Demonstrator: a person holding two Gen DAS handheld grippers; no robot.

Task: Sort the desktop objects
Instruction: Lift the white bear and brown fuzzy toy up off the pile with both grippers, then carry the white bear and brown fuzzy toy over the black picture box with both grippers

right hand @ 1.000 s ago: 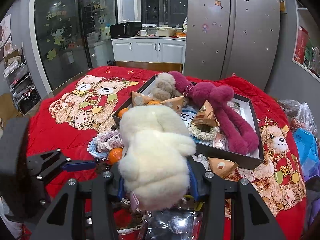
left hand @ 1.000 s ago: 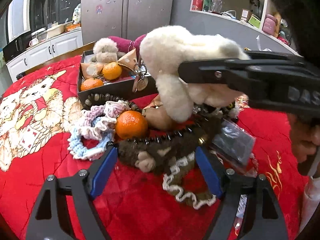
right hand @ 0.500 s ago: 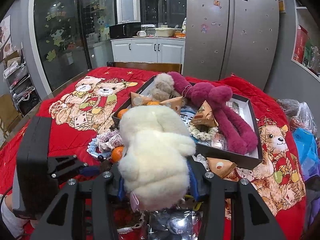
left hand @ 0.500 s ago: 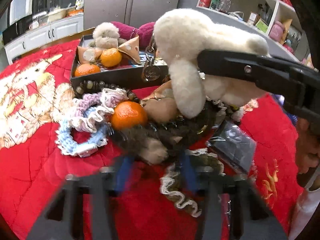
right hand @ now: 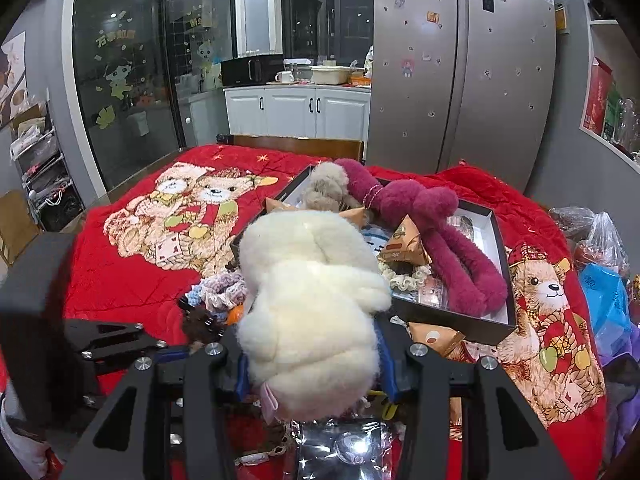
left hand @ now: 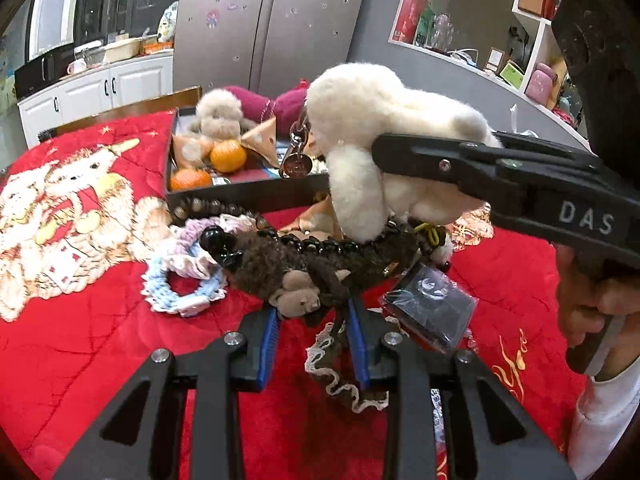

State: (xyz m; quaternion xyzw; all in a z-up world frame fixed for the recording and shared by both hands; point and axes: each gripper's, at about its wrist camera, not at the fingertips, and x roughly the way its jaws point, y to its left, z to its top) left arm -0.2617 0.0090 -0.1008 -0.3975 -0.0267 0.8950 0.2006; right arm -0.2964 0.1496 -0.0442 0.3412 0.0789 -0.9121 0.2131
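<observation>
My right gripper (right hand: 314, 364) is shut on a white plush toy (right hand: 308, 300), held above the pile; the toy also shows in the left wrist view (left hand: 376, 128). My left gripper (left hand: 314, 328) is shut on a dark brown plush toy (left hand: 304, 272), which carries a black bead string (left hand: 320, 244) and is lifted slightly off the red cloth. A black box (right hand: 452, 312) behind the pile holds a magenta plush (right hand: 448, 232), a beige plush (left hand: 218, 116), oranges (left hand: 228, 156) and snack packets.
On the red bear-print cloth (left hand: 80, 340) lie pastel scrunchies (left hand: 180, 272), a lace scrunchie (left hand: 344, 384), a clear-wrapped black packet (left hand: 432, 312) and a brown bead bracelet (left hand: 208, 206). Plastic bags (right hand: 600, 248) sit at the right. A fridge and cabinets stand behind.
My left gripper has closed on the dark brown plush toy and raised it a little. The orange beside it is hidden in the left wrist view. The right gripper holds steady.
</observation>
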